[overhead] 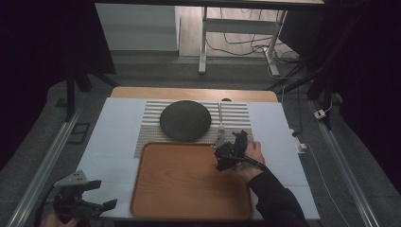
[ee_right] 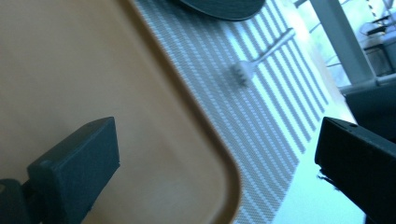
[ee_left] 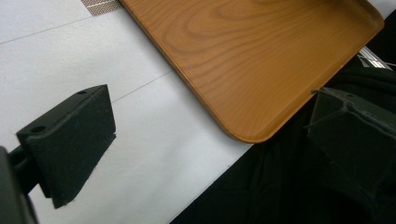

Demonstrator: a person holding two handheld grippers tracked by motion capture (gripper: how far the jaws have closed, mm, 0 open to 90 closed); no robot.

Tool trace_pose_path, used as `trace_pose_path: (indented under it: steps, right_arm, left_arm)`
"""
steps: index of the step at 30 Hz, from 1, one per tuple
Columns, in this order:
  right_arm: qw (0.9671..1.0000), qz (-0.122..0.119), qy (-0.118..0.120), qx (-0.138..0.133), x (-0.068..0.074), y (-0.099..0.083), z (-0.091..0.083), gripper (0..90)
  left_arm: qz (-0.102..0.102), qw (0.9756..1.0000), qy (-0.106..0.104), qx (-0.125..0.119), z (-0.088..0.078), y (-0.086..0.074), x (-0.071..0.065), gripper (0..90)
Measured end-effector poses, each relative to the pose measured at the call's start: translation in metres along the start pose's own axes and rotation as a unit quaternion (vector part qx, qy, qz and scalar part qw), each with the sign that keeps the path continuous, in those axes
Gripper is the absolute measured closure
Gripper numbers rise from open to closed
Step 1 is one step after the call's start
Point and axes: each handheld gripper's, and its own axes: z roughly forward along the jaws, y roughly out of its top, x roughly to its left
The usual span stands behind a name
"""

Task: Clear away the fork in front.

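White covering spread over the table (overhead: 113,142), with a dim room and desk legs beyond its far edge. Over the far right corner of the wooden tray (overhead: 189,182) hung the right gripper (overhead: 230,150), held in a hand (overhead: 253,156) with a dark sleeve, its jaws spread wide and holding nothing. In the right gripper view that tray corner (ee_right: 140,116) lay between the jaws. Just beyond the corner, on the striped placemat (overhead: 236,118), lay a fork (overhead: 220,120) with its tines toward the tray; the right gripper view showed it blurred (ee_right: 261,56), apart from the jaws, nothing between them and it. A dark round plate (overhead: 185,120) sat on the mat beyond the tray's far edge, left of the fork.

Well apart, off the tray's near left corner, the left gripper (overhead: 92,201) hovered low over the table's near edge, its jaws parted and empty. The left gripper view showed the rounded near corner of the tray (ee_left: 243,70) ahead, white surface under one jaw and dark floor under the other.
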Motion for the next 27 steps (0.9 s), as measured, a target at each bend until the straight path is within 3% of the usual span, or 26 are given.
trace_pose_path:
  steps: [11, 19, 25, 26, 27]
  right_arm:
    - [0.9994, -0.002, -0.029, 0.016, -0.023, 0.009, 0.021, 0.9]
    - [0.9985, -0.006, -0.043, 0.031, -0.036, 0.011, 0.041, 12.1]
    - [0.9964, -0.062, -0.044, 0.037, -0.03, 0.017, 0.059, 27.1]
    - [0.9953, -0.071, -0.054, 0.038, -0.027, 0.018, 0.061, 29.7]
    - [0.9953, -0.071, -0.054, 0.038, -0.027, 0.018, 0.061, 29.7]
  left_arm:
    - [-0.001, 1.0, -0.001, 0.0, 0.0, 0.0, 0.001, 0.3]
    - [-0.002, 1.0, -0.003, 0.0, 0.0, 0.0, 0.001, 0.3]
    - [-0.002, 1.0, -0.003, 0.0, 0.0, 0.0, 0.001, 0.3]
    - [-0.002, 1.0, -0.003, 0.0, 0.0, 0.0, 0.001, 0.3]
    - [-0.002, 1.0, -0.003, 0.0, 0.0, 0.0, 0.001, 0.3]
